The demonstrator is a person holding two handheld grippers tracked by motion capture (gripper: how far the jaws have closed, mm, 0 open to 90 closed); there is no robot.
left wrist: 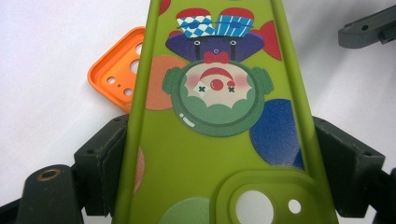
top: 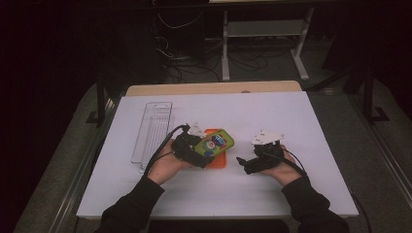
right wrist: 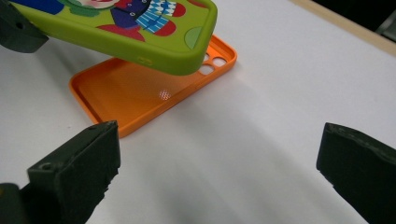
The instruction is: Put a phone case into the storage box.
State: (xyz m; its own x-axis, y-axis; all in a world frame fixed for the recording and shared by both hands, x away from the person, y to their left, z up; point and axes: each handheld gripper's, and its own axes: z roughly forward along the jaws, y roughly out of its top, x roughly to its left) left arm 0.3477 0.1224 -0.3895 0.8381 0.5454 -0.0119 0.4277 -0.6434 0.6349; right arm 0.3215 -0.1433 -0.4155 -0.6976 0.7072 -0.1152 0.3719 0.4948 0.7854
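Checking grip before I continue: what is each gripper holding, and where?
The left gripper clamps the green phone case across its long sides near the camera cutout. The right gripper is open, holding nothing.

The person wears dark, probably black, long sleeves (top: 131, 208) that bunch at the wrists; the left hand-held gripper (top: 206, 156) has a chunky black body with a white three-cornered plate (top: 196, 129) on top and a black cable (top: 163, 145) looping back along the forearm; the right hand-held gripper (top: 241, 162) matches it, black with a white plate (top: 267, 137) and a thin black cable (top: 297, 164); close up, the jaws are blocky matt black pieces with squared ends and small round screw holes, one brass-rimmed hole (left wrist: 48, 175) beside the left pair.
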